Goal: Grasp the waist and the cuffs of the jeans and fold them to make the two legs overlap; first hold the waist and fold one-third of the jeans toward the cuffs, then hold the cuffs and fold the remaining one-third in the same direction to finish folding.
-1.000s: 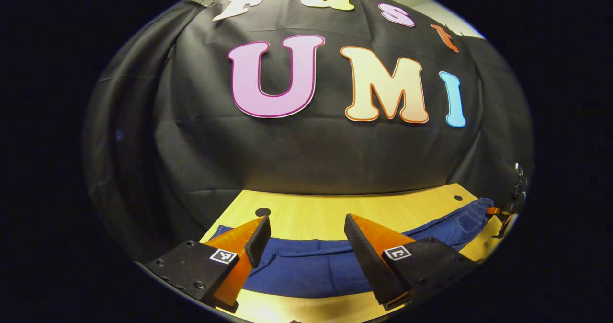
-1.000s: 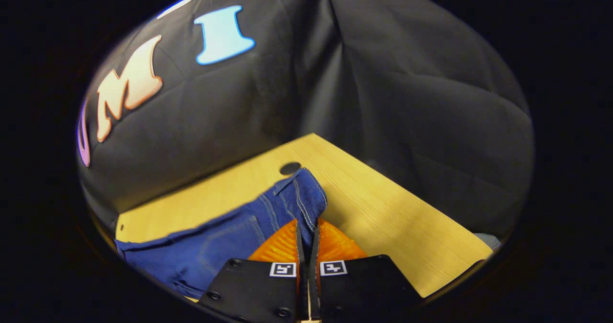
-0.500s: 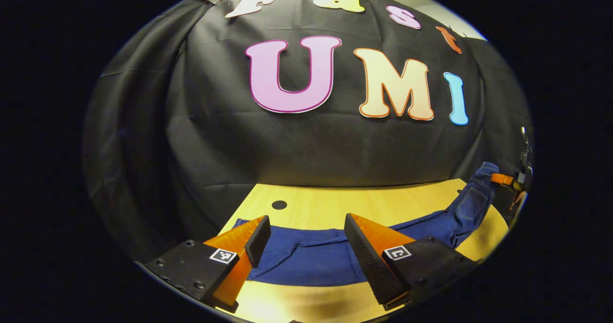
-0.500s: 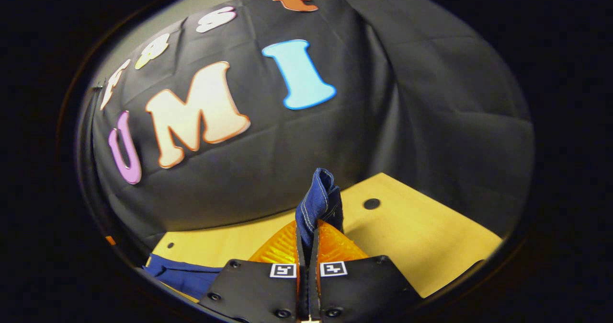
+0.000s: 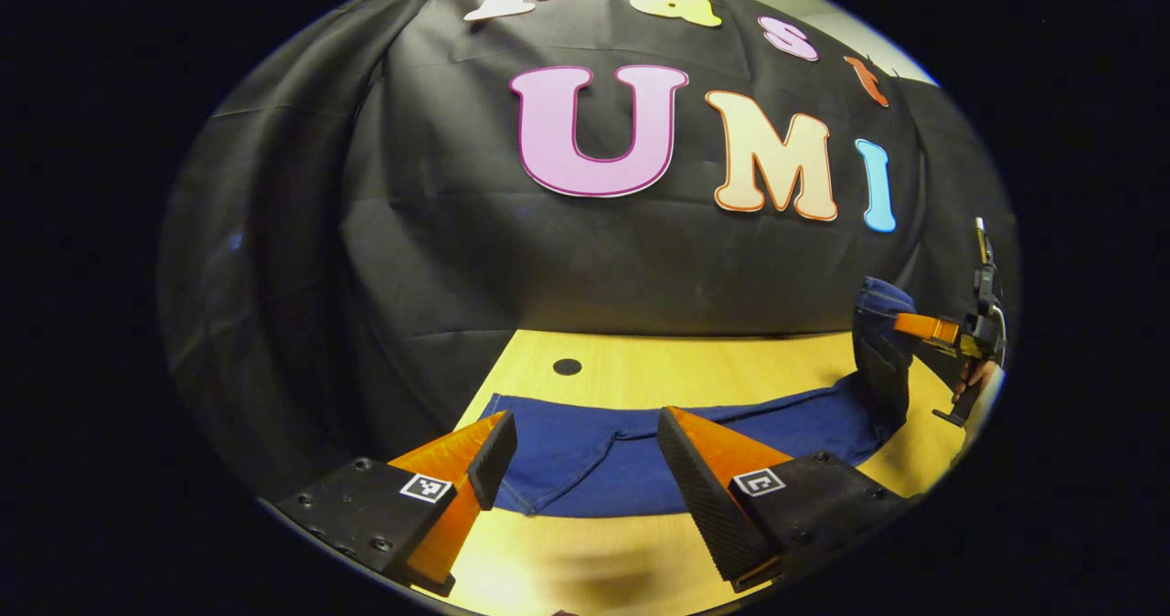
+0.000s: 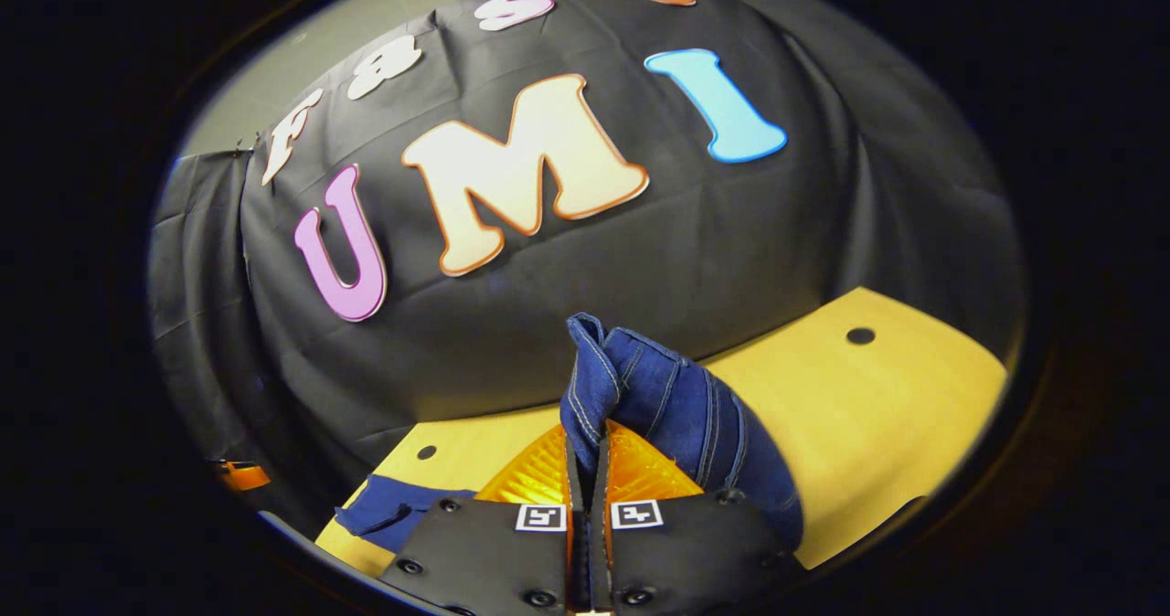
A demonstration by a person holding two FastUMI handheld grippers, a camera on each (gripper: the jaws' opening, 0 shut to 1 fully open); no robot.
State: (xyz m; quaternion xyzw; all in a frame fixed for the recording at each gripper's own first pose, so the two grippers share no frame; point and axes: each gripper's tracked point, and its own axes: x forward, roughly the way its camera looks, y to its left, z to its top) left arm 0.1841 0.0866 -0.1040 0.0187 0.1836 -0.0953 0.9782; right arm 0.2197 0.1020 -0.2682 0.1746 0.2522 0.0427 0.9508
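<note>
Left tongs [image 5: 579, 456] spread wide above flat jeans [image 5: 631, 451] on wooden table [image 5: 695, 369], far waist end lifted by right tongs [image 5: 900, 323]

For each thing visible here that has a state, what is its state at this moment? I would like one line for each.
jeans: mostly flat on the table, one end lifted off it.
lifted end of the jeans: bunched, pinched between the right gripper's fingers.
left gripper: open, holding nothing, above the flat part.
right gripper: shut on the jeans.
table: carrying the jeans.

Light wood table [image 5: 731, 369] w/ round dark holes [image 5: 567, 366]; black cloth wall [image 5: 439, 260] behind.
</note>
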